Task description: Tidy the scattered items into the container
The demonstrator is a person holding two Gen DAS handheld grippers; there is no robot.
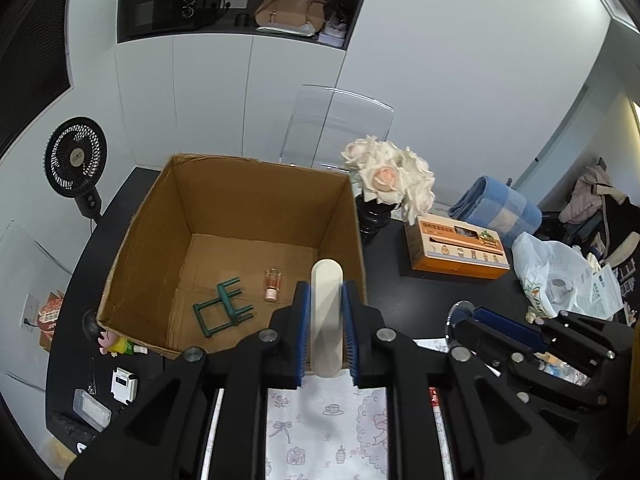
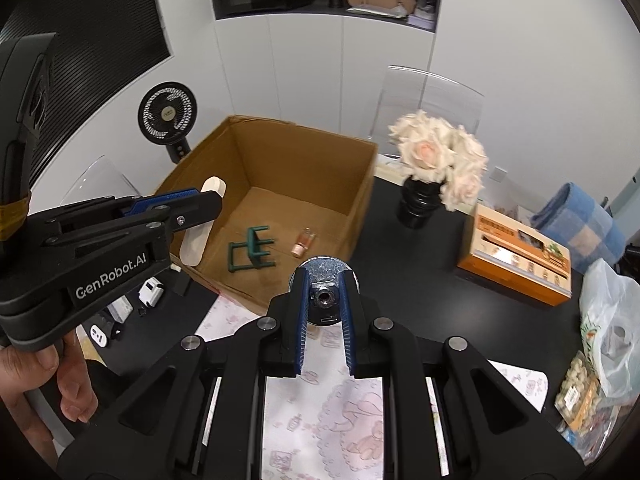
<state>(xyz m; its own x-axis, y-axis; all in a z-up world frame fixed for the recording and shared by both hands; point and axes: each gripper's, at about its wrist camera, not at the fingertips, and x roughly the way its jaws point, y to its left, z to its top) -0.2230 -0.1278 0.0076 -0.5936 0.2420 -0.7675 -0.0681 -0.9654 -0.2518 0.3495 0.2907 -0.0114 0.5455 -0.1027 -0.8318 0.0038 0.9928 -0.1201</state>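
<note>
Cream case (image 1: pixel 327 316) clamped between left gripper (image 1: pixel 326 320) fingers; right gripper (image 2: pixel 325 312) pinches metal disc (image 2: pixel 324 276) — near box (image 1: pixel 168 216)

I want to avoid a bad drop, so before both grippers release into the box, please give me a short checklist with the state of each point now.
1. Left gripper shut on the cream case: ok, both pads press its sides.
2. Right gripper shut on the round metal piece: ok.
3. Cardboard box open on top: ok, no flap blocks it.
4. Landing room inside: ok; only the green frame and the small bottle lie on the floor.
5. Cream case fully over the opening: cannot tell; it is at the near rim.
6. Metal piece over the opening: not ok; it looks short of the near wall.
</note>
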